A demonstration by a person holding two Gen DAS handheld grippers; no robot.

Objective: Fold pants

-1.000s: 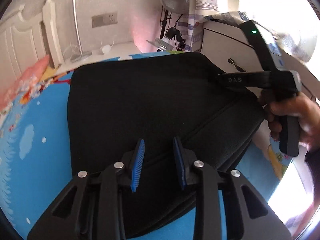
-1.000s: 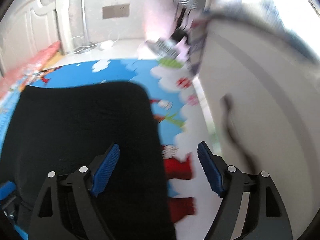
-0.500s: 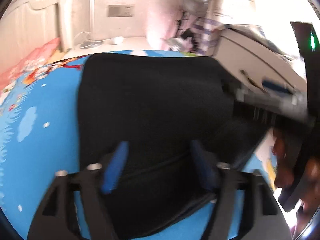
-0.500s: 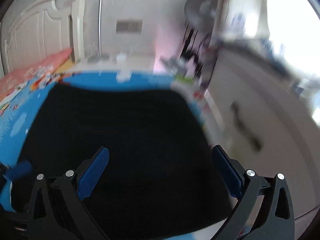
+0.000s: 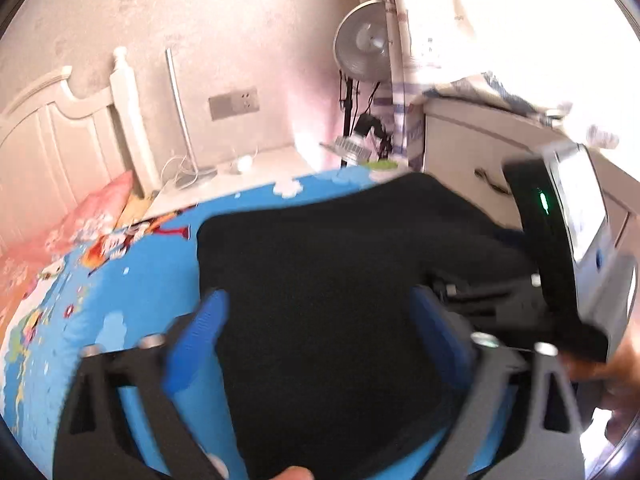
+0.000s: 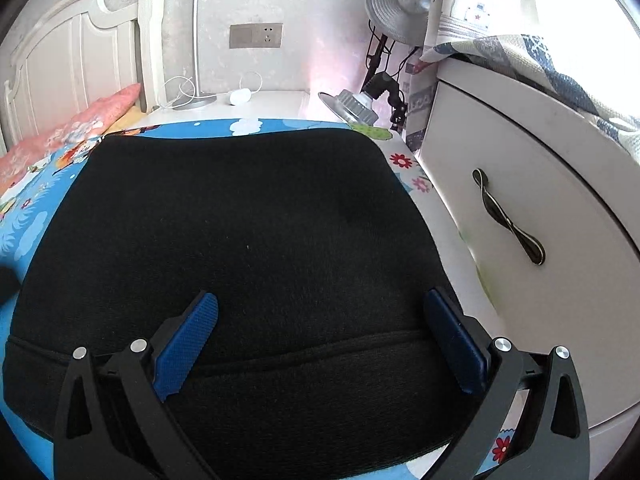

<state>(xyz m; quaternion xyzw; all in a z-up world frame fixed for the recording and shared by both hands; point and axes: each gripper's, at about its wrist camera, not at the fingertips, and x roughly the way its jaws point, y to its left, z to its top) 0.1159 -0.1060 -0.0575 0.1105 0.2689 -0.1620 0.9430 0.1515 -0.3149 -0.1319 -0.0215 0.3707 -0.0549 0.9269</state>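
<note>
Pants: the black, soft knit pants [image 6: 240, 240] lie flat as a compact, rounded rectangle on the blue cartoon-print mat [image 5: 132, 280], just beside the white drawer cabinet [image 6: 520, 200].
Done: judging by the doubled layers and the seam line at the near edge, the pants look already folded down to a small bundle (how many folds went in cannot be told).
Left: perhaps a last smoothing or squaring of edges; nothing looks bunched or trailing off the mat.
Left gripper: the left gripper [image 5: 316, 340] has its blue pads spread wide, having just been opening then easing slightly inward; black cloth shows between them, but the pads do not press on it, so nothing is held. This view is blurred.
Right gripper: the right gripper [image 6: 320, 340] stands at its widest, its jaws having just been opening, pads straddling the near edge of the pants without pinching.
Pose: both grippers tilt downward over the near side of the pants, the right one nearer the cabinet; it also shows at the cabinet-side edge of the left view.
</note>
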